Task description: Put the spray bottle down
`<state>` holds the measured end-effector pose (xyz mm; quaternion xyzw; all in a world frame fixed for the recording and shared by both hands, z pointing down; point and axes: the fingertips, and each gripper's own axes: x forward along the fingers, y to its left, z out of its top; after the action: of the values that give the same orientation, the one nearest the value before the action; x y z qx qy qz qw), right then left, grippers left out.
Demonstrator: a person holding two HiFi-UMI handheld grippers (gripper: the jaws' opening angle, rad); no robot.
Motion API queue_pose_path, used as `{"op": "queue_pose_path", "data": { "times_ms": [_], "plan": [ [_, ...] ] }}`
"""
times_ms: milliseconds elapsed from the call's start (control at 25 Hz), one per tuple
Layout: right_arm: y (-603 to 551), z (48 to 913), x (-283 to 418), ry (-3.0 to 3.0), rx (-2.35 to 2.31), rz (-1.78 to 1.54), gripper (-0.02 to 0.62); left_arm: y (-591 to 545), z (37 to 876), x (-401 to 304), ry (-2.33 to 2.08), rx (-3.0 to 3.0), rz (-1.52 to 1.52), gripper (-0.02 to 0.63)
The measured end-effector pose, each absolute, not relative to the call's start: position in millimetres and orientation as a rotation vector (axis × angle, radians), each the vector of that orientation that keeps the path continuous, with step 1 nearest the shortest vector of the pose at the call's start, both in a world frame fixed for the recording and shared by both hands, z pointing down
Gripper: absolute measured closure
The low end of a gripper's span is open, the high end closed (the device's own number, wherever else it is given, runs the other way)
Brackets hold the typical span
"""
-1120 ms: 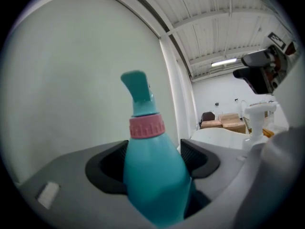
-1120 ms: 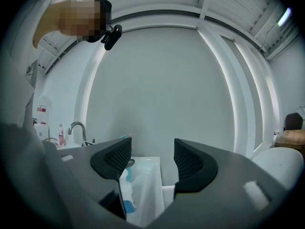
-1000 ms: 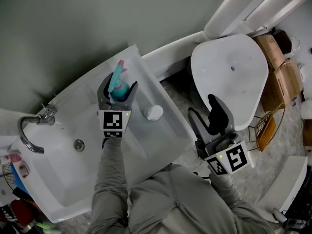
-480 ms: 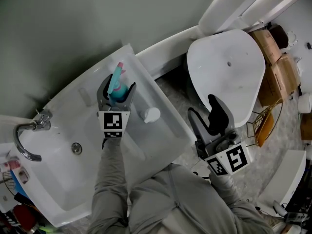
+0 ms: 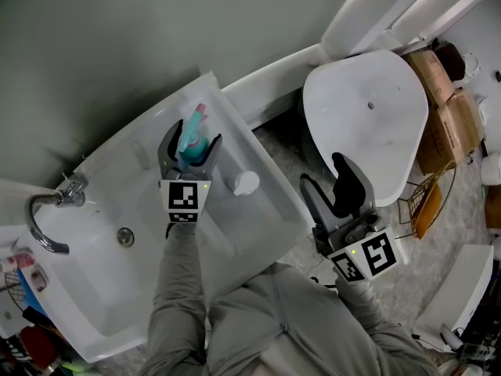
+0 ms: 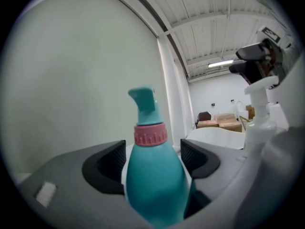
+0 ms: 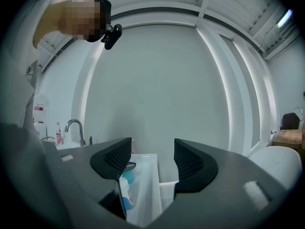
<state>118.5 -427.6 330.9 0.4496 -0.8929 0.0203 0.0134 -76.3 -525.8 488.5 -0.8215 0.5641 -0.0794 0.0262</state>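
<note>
The teal spray bottle (image 5: pixel 192 142) with a pink collar and teal nozzle stands upright at the back right corner of the white sink (image 5: pixel 258 210). My left gripper (image 5: pixel 191 149) has a jaw on each side of it. In the left gripper view the spray bottle (image 6: pixel 155 175) fills the gap between the jaws, its body against both fingers, so the left gripper (image 6: pixel 153 159) is shut on it. My right gripper (image 5: pixel 335 185) hangs open and empty over the floor, between the sink and the toilet. In its own view the right gripper (image 7: pixel 152 162) has nothing between its fingers.
A white pump bottle (image 5: pixel 245 182) stands on the sink's rim just right of the left gripper. The chrome tap (image 5: pixel 47 218) is at the left and the drain (image 5: pixel 125 236) sits in the basin. A white toilet lid (image 5: pixel 368 108) is to the right, with cardboard boxes (image 5: pixel 442 108) beyond.
The view has shifted a little. The left gripper stays around the spray bottle at the sink's back corner, and the nozzle now leans slightly to the right. The right gripper has not moved.
</note>
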Motion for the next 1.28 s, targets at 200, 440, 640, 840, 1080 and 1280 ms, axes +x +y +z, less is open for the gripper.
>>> {"op": "queue_pose_path", "data": {
  "times_ms": [200, 440, 640, 840, 1080, 1280],
  "plan": [
    [-423, 328, 118, -2.789, 1.396, 0.06, 0.321, -517, 477, -75, 1.725, -2.542, -0.234, 0.222],
    [-416, 325, 114, -2.808, 1.385, 0.064, 0.321, -491, 450, -84, 1.737, -2.497, -0.198, 0.222],
    [-408, 323, 105, -2.831, 1.359, 0.061, 0.321, -459, 419, -97, 1.761, -2.445, -0.121, 0.222],
    [-394, 318, 94, -2.857, 1.337, 0.054, 0.321, -421, 388, -105, 1.802, -2.418, -0.078, 0.222],
    [-370, 314, 84, -2.886, 1.342, 0.039, 0.321, -373, 371, -122, 1.911, -2.364, -0.026, 0.222],
    [-342, 311, 73, -2.907, 1.342, 0.031, 0.321, -330, 365, -131, 1.936, -2.327, -0.06, 0.222]
  ]
}}
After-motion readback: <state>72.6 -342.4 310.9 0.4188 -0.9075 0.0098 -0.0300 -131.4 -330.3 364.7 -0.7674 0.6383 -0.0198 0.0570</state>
